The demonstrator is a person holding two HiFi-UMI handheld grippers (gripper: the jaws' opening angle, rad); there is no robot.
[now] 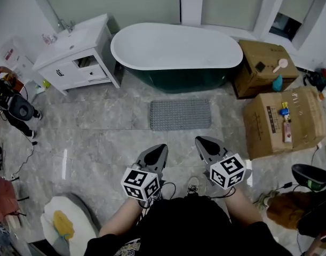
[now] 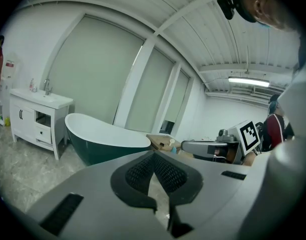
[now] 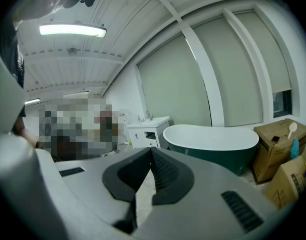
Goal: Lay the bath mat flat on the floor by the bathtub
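- Two tools are in the head view, left tool (image 1: pixel 161 147) and right tool (image 1: pixel 199 140), held side by side in front of the person's torso and pointing toward the tub (image 1: pixel 176 49).
- Left tool: in the left gripper view (image 2: pixel 154 154) the jaws are clenched, tips meeting, with nothing between them.
- Right tool: in the right gripper view (image 3: pixel 151 150) the jaws are likewise pressed together at the tips and empty.
- Mat (image 1: pixel 180 114): grey and rectangular, it lies flat on the floor (image 1: pixel 98 137) just in front of the tub, long side parallel to the tub's side. No fold or curl is visible. A narrow strip of bare floor shows between mat and tub base.
- Both tools are clear of the mat, on the near side of it; neither touches it.
- Tub: white inside, dark green outside, standing against the window wall.
- Vanity (image 1: pixel 77 52): white, left of the tub, with a faucet on top.
- Boxes: one cardboard box (image 1: pixel 264 63) sits just right of the tub, and a second box (image 1: pixel 283 121) is nearer the person, with small items on both.
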